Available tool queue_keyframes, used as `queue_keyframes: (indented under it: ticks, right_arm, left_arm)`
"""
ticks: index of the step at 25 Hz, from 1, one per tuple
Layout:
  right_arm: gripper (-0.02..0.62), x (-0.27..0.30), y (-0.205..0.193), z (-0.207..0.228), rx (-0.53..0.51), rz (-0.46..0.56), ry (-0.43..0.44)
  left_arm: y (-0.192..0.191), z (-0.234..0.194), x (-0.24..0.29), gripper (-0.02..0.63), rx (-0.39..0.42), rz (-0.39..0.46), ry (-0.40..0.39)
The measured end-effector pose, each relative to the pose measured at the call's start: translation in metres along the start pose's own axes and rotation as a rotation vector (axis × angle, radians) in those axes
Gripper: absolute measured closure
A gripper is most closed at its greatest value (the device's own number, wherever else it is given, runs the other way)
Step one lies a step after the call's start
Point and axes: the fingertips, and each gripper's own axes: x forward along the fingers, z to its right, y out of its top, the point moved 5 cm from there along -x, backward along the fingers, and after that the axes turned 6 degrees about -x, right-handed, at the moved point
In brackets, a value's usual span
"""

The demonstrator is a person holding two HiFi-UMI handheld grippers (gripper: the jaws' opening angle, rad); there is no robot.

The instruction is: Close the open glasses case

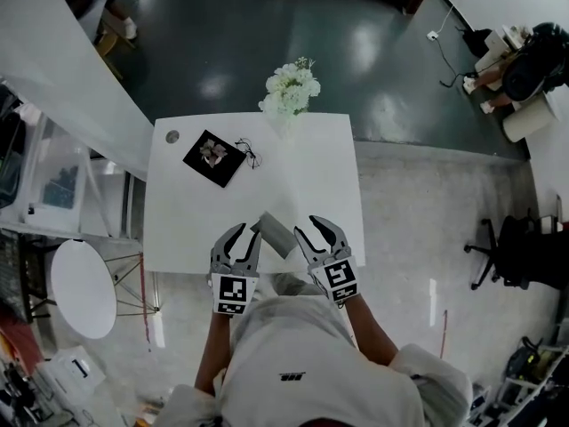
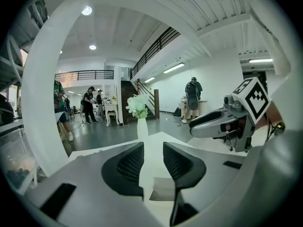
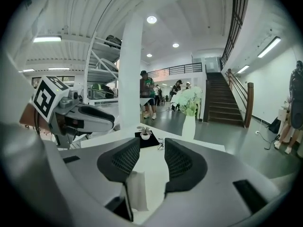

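The open grey glasses case (image 1: 276, 234) lies near the front edge of the white table (image 1: 320, 185), lid up. My left gripper (image 1: 243, 239) stands open just left of the case, and my right gripper (image 1: 316, 235) stands open just right of it. Neither holds anything. In the left gripper view the case (image 2: 162, 190) shows low between the open jaws of the left gripper (image 2: 152, 167), with the right gripper (image 2: 208, 123) off to the right. In the right gripper view the case (image 3: 137, 191) sits under the left pad of the right gripper (image 3: 151, 163).
A pair of glasses (image 1: 248, 152) lies beside a black mat (image 1: 203, 165) carrying a small potted plant (image 1: 212, 152) at the back left. A vase of white flowers (image 1: 291, 91) stands at the table's far edge. A round white side table (image 1: 82, 289) stands on the left.
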Motion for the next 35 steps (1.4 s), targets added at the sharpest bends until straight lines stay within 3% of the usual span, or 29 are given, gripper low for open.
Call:
queue_keyframes:
  ticks: [21, 35]
  right_arm:
    - [0.439, 0.066, -0.072, 0.034, -0.003, -0.15, 0.243]
    - [0.445, 0.096, -0.102, 0.031, 0.004, -0.218, 0.273]
  left_arm:
    - [-0.078, 0.012, 0.075, 0.469, -0.102, -0.213, 0.054]
    - [-0.119, 0.02, 0.107, 0.486, -0.147, -0.328, -0.005]
